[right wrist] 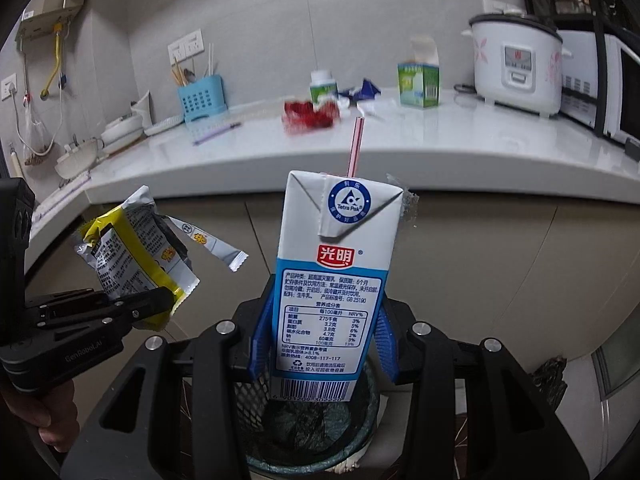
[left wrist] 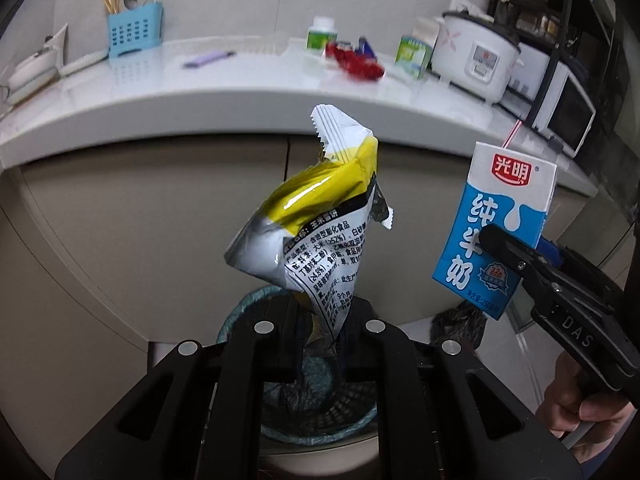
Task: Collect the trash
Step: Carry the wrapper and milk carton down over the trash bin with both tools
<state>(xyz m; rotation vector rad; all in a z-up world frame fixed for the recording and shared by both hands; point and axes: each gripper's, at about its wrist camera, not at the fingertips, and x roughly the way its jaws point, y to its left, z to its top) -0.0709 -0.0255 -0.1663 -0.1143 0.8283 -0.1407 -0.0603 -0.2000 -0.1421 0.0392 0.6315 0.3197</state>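
**Wrapper and carton held over the bin**

Left wrist view: the left gripper (left wrist: 320,320) pinches a crumpled yellow-and-white foil snack wrapper (left wrist: 316,220) above a black mesh waste bin (left wrist: 320,412), below a white countertop (left wrist: 240,84).

Right wrist view: the right gripper (right wrist: 320,344) clamps an upright blue-and-white milk carton (right wrist: 332,276) with a pink straw (right wrist: 355,146) over the bin (right wrist: 312,432).

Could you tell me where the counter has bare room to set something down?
The counter is bare along its front edge and between the purple pen and red wrapper. It is crowded around the green carton and rice cooker.
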